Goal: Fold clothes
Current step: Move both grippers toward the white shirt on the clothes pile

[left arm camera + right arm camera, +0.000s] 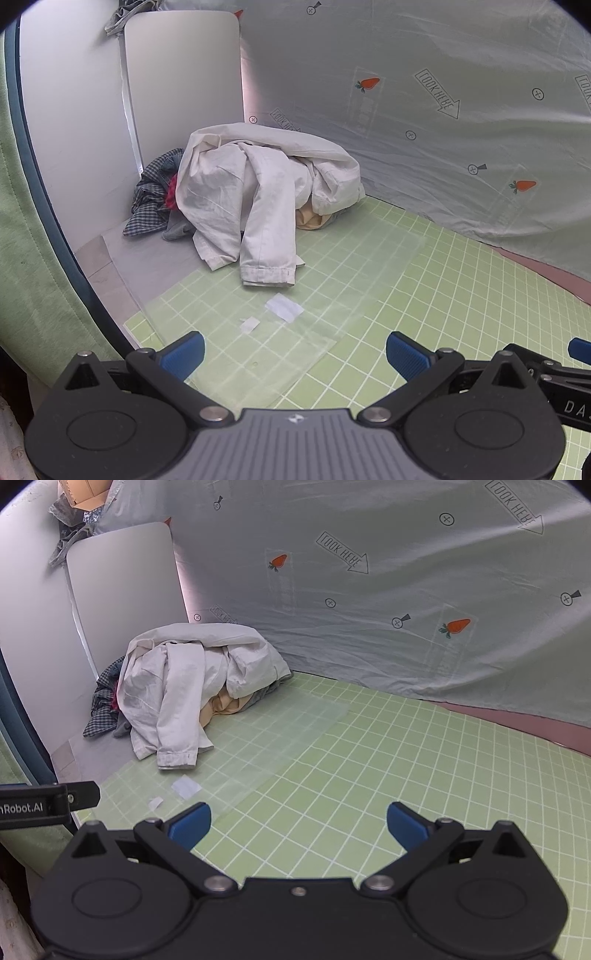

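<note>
A heap of clothes lies at the far left corner of the green grid mat [424,295] [406,775]. On top is a crumpled white shirt [255,184] [184,679], one cuffed sleeve hanging toward me. A checked garment [151,199] [101,709] and a beige one [310,219] [221,707] poke out from under it. My left gripper [295,356] is open over the mat's near edge, well short of the heap, nothing between its blue fingers. My right gripper [299,829] is open too, empty, to the right of the left one.
A grey printed sheet [443,110] [369,609] hangs behind the mat. White panels [181,81] [122,583] stand at the left. A clear plastic sheet [295,317] [280,738] and two white paper scraps [284,307] [186,787] lie on the mat. Green cloth [33,258] fills the far left.
</note>
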